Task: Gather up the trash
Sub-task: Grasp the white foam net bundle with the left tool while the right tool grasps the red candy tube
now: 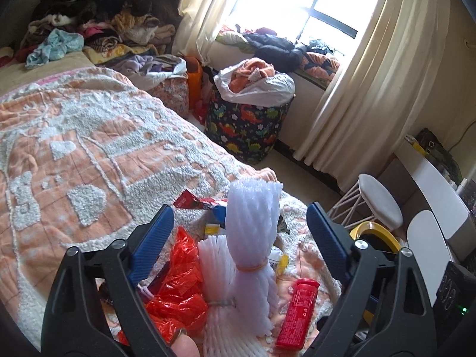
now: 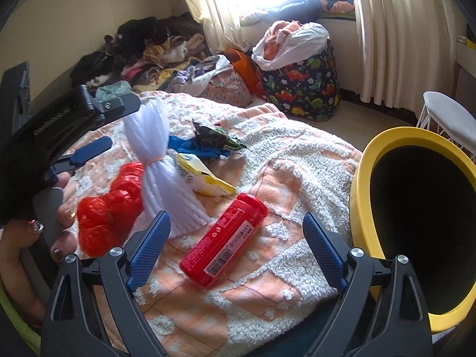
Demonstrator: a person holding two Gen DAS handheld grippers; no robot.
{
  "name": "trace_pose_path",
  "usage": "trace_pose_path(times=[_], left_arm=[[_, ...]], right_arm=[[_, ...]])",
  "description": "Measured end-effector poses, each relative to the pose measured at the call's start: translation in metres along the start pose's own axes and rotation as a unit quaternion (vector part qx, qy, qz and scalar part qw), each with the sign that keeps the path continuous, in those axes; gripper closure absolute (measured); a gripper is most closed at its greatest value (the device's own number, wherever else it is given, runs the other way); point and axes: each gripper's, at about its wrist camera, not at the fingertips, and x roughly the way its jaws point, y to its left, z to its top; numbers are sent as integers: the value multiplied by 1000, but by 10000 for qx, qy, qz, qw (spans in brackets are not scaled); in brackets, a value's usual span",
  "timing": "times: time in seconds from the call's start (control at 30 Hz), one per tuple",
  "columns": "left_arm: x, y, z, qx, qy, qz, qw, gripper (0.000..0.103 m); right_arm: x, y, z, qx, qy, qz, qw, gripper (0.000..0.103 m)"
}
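Bed (image 2: 267,267): carrying your trash at its near corner.
Bin (image 2: 361,208): standing just beside that corner.
Foam (image 1: 253,238): standing between your left gripper's (image 1: 239,226) wide jaws, untouched.
Tube (image 2: 224,239): lying between your right gripper's (image 2: 235,241) wide jaws, untouched.

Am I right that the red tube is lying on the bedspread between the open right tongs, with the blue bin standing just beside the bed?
Nearly: the bin is yellow, not blue, as the right wrist view shows. The rest holds: the red tube lies on the bedspread between the open right tongs.
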Motion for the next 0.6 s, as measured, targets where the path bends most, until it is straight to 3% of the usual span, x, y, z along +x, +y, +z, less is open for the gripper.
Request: trace_pose_path(times=[0.17,0.27,0.37,0.6], left_arm=[[7,3,-3,-91,144,-150,9997,34],[10,3,-4,-136,213,-225,9994,37],[13,2,-4,-144,252,-262,9992,40],[21,1,-6,-153,360,-265,9989,46]], right_arm=[[23,-4,-1,178,301,-34,9994,16],[36,-11,-2,440,492,12,9978,21],[49,-19,-5,675,730,69,9950,31],[50,-20,-6,692,754,79,9947,51]])
